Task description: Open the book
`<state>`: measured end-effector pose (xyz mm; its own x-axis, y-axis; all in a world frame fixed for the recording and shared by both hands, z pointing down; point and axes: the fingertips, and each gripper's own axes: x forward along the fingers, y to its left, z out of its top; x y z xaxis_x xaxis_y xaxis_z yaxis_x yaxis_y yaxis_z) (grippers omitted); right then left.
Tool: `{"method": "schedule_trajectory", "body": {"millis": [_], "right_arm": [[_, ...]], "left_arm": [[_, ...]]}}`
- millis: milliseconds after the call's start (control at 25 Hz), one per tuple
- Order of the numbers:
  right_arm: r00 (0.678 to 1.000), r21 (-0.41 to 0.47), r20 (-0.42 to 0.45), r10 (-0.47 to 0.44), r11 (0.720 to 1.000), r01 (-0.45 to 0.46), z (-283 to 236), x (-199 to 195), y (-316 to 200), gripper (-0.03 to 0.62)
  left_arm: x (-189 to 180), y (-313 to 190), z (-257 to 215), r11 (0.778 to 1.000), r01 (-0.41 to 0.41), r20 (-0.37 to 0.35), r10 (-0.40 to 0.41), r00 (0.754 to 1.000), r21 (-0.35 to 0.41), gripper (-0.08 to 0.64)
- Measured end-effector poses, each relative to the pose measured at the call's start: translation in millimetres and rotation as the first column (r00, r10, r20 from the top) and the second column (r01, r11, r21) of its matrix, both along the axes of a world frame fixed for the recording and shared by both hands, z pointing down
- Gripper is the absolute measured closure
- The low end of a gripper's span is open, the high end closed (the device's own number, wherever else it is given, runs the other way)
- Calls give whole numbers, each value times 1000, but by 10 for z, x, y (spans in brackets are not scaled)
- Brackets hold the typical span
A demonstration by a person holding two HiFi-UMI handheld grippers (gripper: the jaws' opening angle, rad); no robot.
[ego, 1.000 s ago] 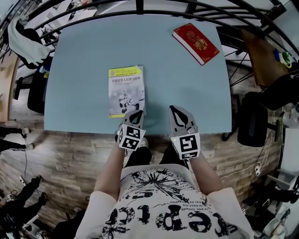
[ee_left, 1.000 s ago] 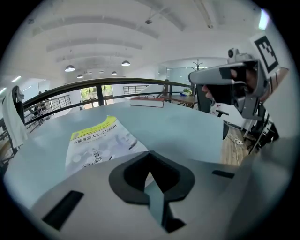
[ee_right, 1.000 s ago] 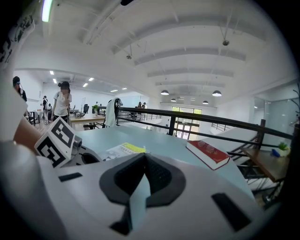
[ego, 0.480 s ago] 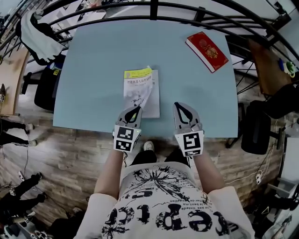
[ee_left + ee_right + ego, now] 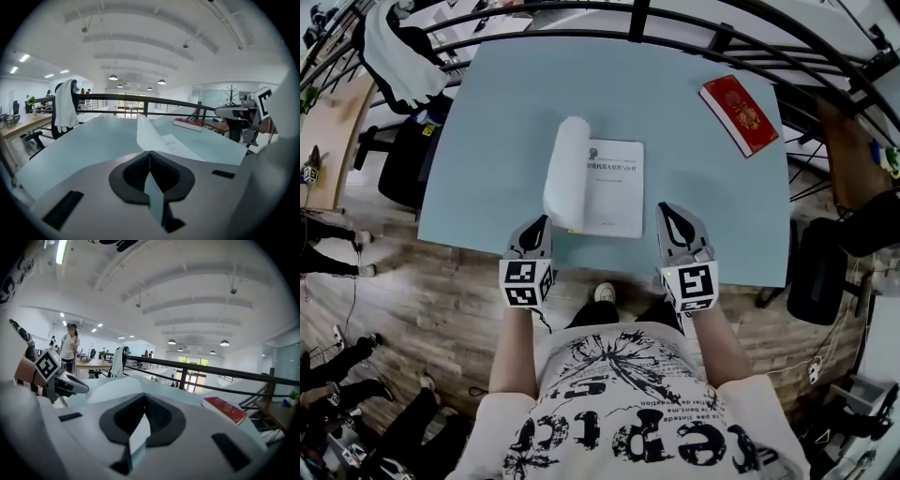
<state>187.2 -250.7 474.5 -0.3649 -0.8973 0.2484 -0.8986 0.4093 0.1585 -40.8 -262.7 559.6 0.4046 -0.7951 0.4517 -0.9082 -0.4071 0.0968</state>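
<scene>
The book [image 5: 614, 187] lies near the front edge of the light blue table [image 5: 502, 112], showing a white title page. Its cover [image 5: 565, 173] is lifted and curls over to the left. My left gripper [image 5: 540, 225] is at the cover's lower corner with its jaws shut on it. In the left gripper view the cover [image 5: 146, 133] rises straight out of the closed tips of the left gripper [image 5: 149, 153]. My right gripper [image 5: 668, 212] hovers just right of the book's lower corner, jaws shut with nothing between them, and the right gripper view shows the right gripper [image 5: 144, 397] the same way.
A red book [image 5: 739, 114] lies at the table's far right corner. A black railing [image 5: 637, 19] runs behind the table. A chair with a white garment [image 5: 398, 56] stands at the far left, a dark chair [image 5: 820, 267] at the right.
The closed cover has been lifted and swung over to the left, baring the title page. My left gripper moved left and up with it. The right gripper shifted a little.
</scene>
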Motion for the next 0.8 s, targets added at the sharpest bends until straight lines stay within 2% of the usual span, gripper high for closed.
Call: {"method": "schedule_trajectory", "body": {"millis": [160,520,640,760,800], "right_arm": [[1000,-6,29,-6,1000,6,7,-48,-62,580],[999,-46,33,-12,999,13,144,-136,-120,580],[999,-64,35,0,998,3,195,-119,-104,580],[999,-70,49,9,998,-6,196,-111,-88,580],[998,-69,59,14,998,-10,182,-106,-88,580]], "left_arm": [[-301,-5,193,997,65,1,-65,998,-44,541],[-648,-69,800,978,128,95,-114,989,-163,540],[-757,-91,914,965,182,124,-160,979,-190,538],[-858,-119,922,955,227,85,-214,973,-188,525],[-871,-123,900,954,233,55,-226,973,-189,477]]}}
